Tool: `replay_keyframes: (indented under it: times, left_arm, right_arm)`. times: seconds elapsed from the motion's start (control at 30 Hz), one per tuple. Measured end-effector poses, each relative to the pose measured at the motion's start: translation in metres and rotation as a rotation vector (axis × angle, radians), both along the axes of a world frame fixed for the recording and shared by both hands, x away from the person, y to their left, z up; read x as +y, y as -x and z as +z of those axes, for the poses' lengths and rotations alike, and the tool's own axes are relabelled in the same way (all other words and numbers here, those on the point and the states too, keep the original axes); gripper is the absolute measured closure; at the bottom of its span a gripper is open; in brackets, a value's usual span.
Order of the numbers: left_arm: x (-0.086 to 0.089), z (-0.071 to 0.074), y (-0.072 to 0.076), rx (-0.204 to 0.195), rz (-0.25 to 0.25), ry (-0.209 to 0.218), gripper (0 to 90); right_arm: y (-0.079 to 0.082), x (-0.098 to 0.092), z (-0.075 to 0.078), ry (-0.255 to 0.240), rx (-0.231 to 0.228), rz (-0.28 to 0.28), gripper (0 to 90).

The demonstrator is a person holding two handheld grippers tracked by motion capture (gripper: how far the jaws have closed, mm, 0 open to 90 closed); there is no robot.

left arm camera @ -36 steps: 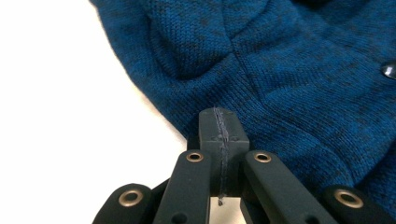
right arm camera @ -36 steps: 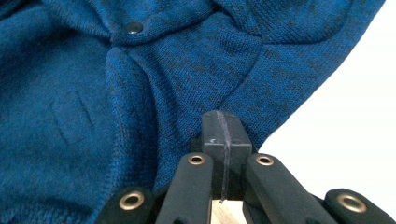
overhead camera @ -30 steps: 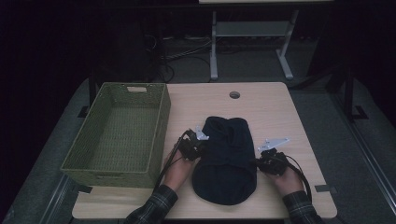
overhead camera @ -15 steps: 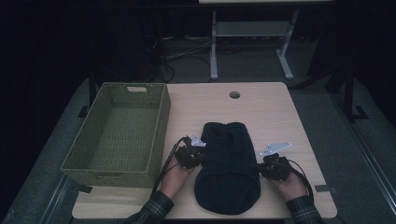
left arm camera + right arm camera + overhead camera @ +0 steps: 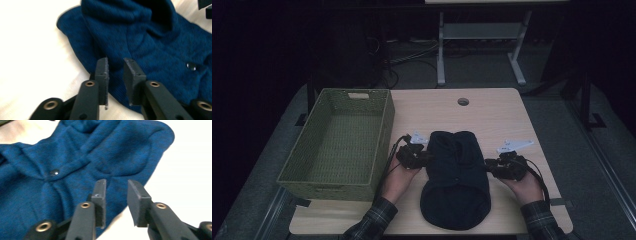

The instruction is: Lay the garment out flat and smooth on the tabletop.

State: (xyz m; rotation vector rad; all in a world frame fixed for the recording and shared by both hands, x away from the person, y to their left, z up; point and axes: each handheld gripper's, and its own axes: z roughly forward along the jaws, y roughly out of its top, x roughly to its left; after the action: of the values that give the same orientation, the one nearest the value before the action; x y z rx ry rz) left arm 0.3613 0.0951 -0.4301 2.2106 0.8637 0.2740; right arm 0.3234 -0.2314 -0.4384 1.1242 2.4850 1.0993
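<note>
Wooden table (image 5: 492, 120) — folded blue garment (image 5: 457, 180)

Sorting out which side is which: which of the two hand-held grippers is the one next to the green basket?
The left hand-held gripper, at the blue garment's left edge, beside the green basket. The right hand-held gripper is at the garment's far side.
</note>
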Motion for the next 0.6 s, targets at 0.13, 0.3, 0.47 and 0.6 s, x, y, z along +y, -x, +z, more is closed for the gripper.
replay_keyframes:
  times: [0.13,0.3,0.47,0.6]
  left_arm:
    - [0.0,0.006,-0.01,-0.011,0.018,0.011,59.3]
    - [-0.002,0.01,-0.021,-0.007,0.03,0.035,54.3]
    - [-0.002,0.015,-0.032,-0.013,0.051,0.069,48.8]
    - [0.002,0.019,-0.041,-0.026,0.061,0.082,46.2]
  right_arm:
    - [-0.014,-0.004,0.003,-0.004,-0.005,-0.02,59.8]
    - [-0.025,-0.005,0.006,-0.029,-0.017,-0.035,57.3]
    - [-0.042,-0.004,0.01,-0.035,-0.01,-0.042,53.0]
    - [-0.05,-0.002,0.014,-0.026,-0.017,-0.047,50.3]
